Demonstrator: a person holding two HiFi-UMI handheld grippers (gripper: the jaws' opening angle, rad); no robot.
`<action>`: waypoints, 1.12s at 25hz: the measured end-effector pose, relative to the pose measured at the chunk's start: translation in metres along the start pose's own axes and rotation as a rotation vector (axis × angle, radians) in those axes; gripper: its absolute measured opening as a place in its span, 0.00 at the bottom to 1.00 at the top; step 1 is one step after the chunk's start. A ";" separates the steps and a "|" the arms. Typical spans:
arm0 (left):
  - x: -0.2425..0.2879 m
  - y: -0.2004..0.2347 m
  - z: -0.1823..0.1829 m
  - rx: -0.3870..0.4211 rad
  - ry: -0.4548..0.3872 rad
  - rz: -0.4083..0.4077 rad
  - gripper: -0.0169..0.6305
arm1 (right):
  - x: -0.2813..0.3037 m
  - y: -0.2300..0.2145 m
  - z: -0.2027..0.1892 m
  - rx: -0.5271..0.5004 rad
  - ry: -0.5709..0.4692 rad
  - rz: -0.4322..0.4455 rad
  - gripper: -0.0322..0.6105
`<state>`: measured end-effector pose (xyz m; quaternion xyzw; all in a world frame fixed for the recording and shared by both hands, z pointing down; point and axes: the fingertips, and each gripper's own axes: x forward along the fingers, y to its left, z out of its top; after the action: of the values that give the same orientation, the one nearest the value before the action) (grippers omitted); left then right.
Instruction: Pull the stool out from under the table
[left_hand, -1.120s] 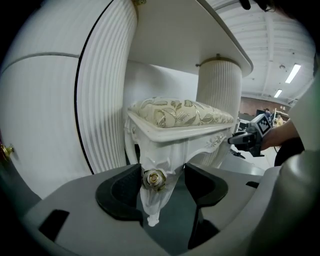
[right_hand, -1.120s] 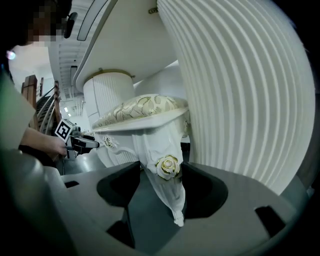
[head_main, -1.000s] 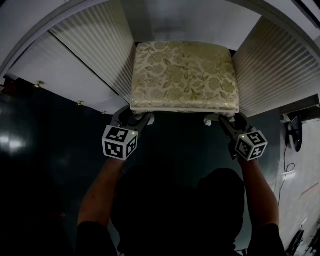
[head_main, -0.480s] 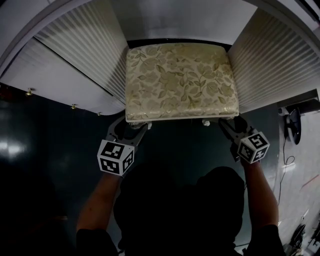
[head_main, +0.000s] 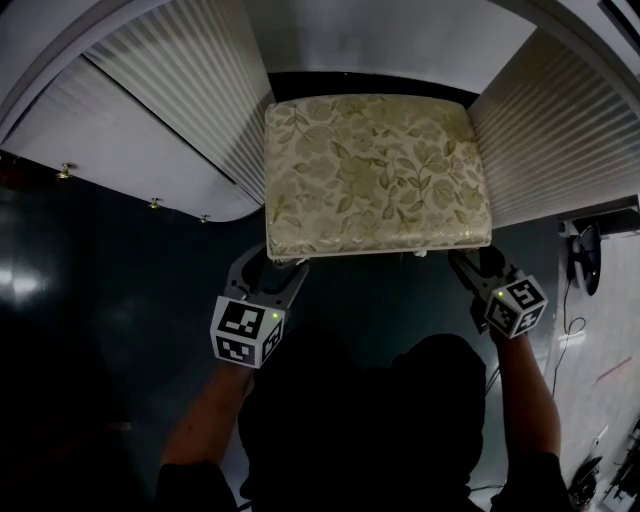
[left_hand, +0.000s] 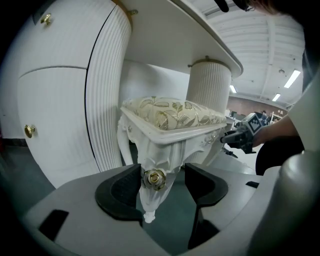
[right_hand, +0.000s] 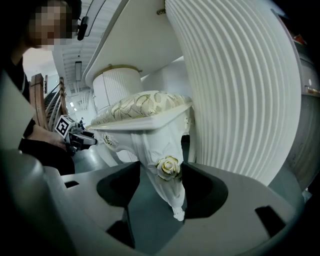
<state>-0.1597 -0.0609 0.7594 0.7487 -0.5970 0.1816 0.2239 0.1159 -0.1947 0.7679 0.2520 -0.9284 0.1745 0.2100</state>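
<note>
A white carved stool with a cream-and-gold floral cushion (head_main: 375, 170) stands on the dark glossy floor (head_main: 110, 290), in the knee gap between the two ribbed pedestals of the white dressing table (head_main: 190, 110). Its seat is close to square, the slightly longer side running left to right across the gap. The near edge faces the person and sits just forward of the pedestal fronts; the far edge lies at the shadow under the tabletop.

The left gripper (head_main: 273, 272) has its jaws wide around the stool's near-left leg (left_hand: 152, 197). The gold rose ornament (left_hand: 154, 179) on that leg touches the left pad, with a clear gap to the other pad.

The right gripper (head_main: 478, 262) is likewise spread around the near-right leg (right_hand: 172, 195). This leg's rose rests against the right pad, and the left pad stands apart.
</note>
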 end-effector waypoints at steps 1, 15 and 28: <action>0.000 0.001 0.000 -0.008 0.005 0.013 0.46 | -0.001 0.000 -0.001 0.010 0.014 -0.005 0.41; -0.001 0.005 0.015 -0.139 0.305 -0.007 0.45 | -0.001 0.006 0.007 0.120 0.336 0.044 0.41; 0.000 -0.001 0.010 -0.139 0.286 0.022 0.48 | -0.011 -0.008 0.019 0.142 0.321 0.016 0.41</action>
<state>-0.1591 -0.0666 0.7509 0.6914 -0.5782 0.2468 0.3560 0.1237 -0.2047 0.7484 0.2279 -0.8703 0.2791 0.3357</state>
